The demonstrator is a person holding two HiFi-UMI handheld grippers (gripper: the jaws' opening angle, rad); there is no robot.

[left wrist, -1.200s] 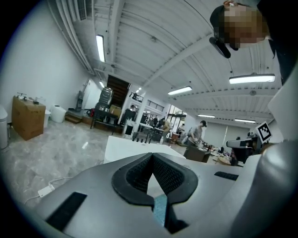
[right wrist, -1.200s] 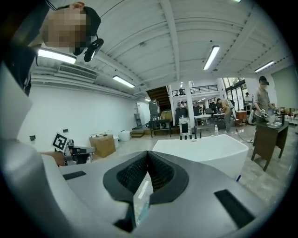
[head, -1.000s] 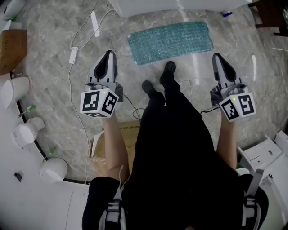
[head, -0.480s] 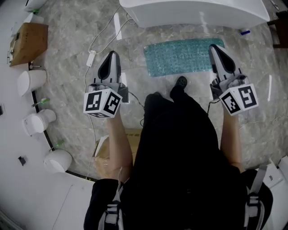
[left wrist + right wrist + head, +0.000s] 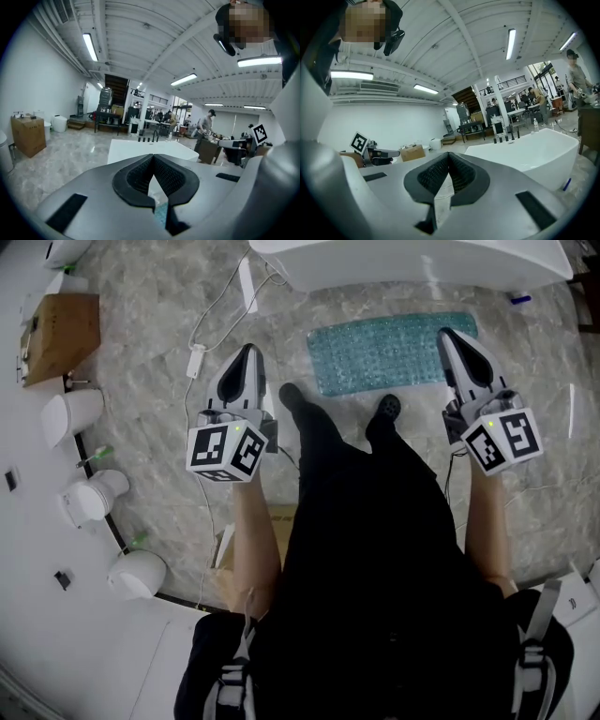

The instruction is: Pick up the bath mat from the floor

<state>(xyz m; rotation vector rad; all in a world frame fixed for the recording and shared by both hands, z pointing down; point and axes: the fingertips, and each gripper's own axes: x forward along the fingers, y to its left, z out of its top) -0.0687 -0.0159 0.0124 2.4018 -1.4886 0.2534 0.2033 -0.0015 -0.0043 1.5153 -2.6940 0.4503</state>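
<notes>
The teal bubbled bath mat (image 5: 389,351) lies flat on the marble floor just in front of the white bathtub (image 5: 403,261). My left gripper (image 5: 249,352) hangs shut and empty above bare floor, left of the mat's left end. My right gripper (image 5: 451,336) is also shut and empty, its tip over the mat's right end, well above it. In the left gripper view the left gripper (image 5: 153,157) has its pads together, and a sliver of the teal mat (image 5: 161,215) shows below them. In the right gripper view the right gripper (image 5: 448,154) points over the tub (image 5: 534,150). The person's shoes (image 5: 387,407) stand at the mat's near edge.
A white cable with an adapter (image 5: 196,360) runs over the floor beside the left gripper. A cardboard box (image 5: 61,334) and several white toilets (image 5: 70,413) line the left side. Another box (image 5: 246,540) sits behind the person. A small blue item (image 5: 521,298) lies by the tub.
The person has stepped toward the mat and tub. Both grippers came forward with them; the right one now hangs over the mat's right end. Both stayed shut.
</notes>
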